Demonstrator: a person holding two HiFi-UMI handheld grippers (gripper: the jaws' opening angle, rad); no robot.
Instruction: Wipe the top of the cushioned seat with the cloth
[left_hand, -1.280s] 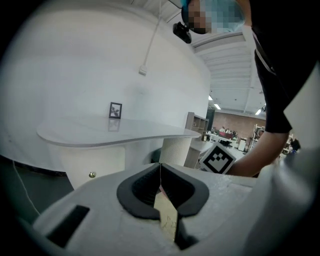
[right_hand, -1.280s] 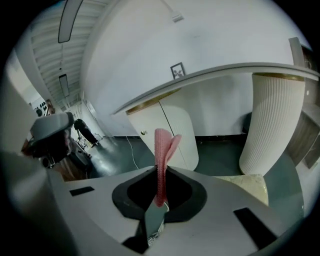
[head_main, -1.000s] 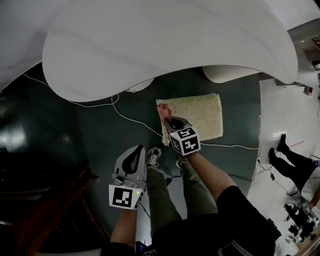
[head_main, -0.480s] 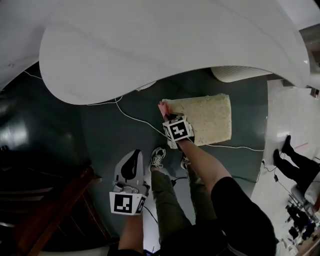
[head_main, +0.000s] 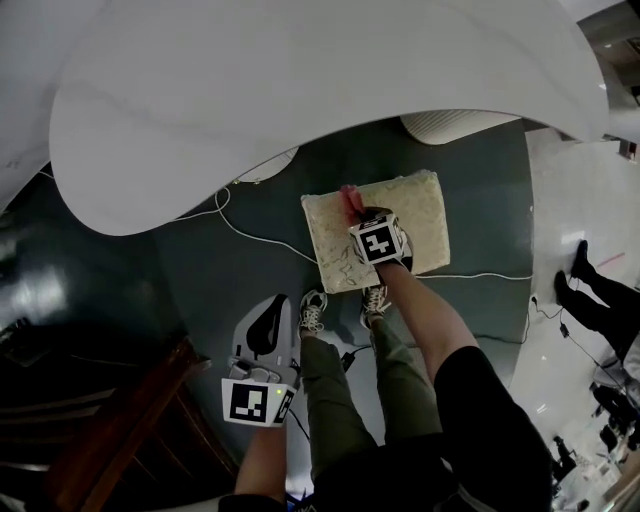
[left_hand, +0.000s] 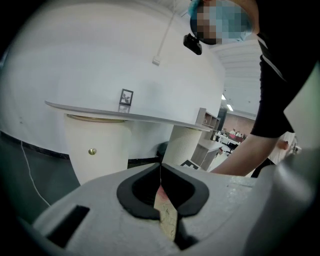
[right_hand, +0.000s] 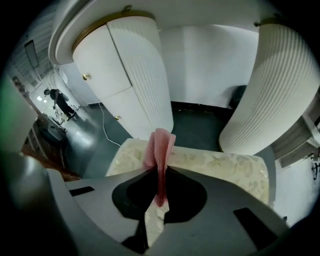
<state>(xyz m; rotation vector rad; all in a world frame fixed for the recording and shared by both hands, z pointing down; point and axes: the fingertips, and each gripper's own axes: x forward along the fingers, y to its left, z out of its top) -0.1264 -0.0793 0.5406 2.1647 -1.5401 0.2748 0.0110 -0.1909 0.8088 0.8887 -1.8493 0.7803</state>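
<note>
Between right tongs (right_hand: 159, 170): pink cloth (right_hand: 160, 150), pinched in narrow upright fold, tongs clenched on it. Cloth sits over cushioned seat (right_hand: 225, 165), near far edge; contact with fabric not clear. Left tongs (left_hand: 160, 167) pressed together, nothing held, low beside person's leg (head_main: 330, 400), well apart from seat. Seat rests on dark floor (head_main: 200, 280), white cable (head_main: 485, 276) near its near corner.

Risks:
- thin fold gives little wiping area, so hard tips may drag on cushion
- firm stroke may tug cloth loose
- firm stroke may shove unbraced seat
- foot may snag cable
</note>
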